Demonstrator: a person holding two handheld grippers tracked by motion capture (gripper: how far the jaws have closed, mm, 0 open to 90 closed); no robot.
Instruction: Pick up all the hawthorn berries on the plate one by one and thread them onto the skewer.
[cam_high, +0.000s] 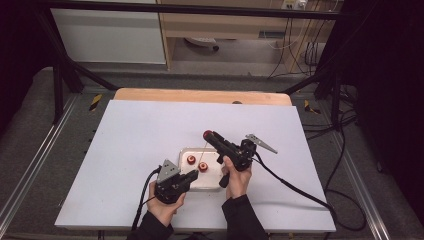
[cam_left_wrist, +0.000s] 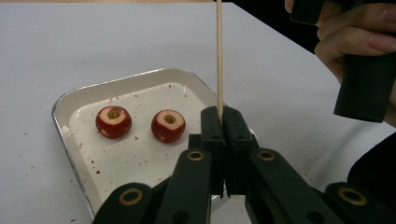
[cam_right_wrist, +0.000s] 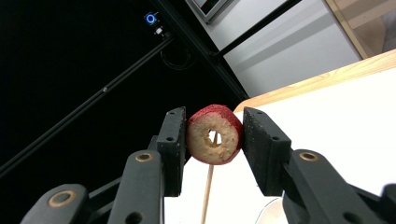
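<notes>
A thin wooden skewer (cam_left_wrist: 219, 56) is clamped upright between the closed jaws of the left gripper (cam_left_wrist: 223, 113), near the front right corner of the metal tray (cam_left_wrist: 74, 95). A cored hawthorn fruit (cam_right_wrist: 215, 134) is pinched by its red sides in the right gripper (cam_right_wrist: 214, 140), raised above the far right corner of the tray, with the skewer seen just below its bored hole in the right gripper view; whether the tip has entered the hole cannot be told. On the white inside of the tray two more cored fruits (cam_left_wrist: 113, 122) (cam_left_wrist: 168, 125) are left lying side by side, holes upward, apart from each other, among red crumbs. The tray is set near the front edge of the white worktop (cam_high: 125, 135), about midway along it. The fruit is judged light, soft-fleshed and easily crushed or split, so it is best held lightly across its skin at the widest part, with the hole kept free. The skewer is judged stiff along its length but slender and liable to bend or snap sideways, so a hold low on the shaft, as here, is thought sound, and pushing is best kept in line with it.
</notes>
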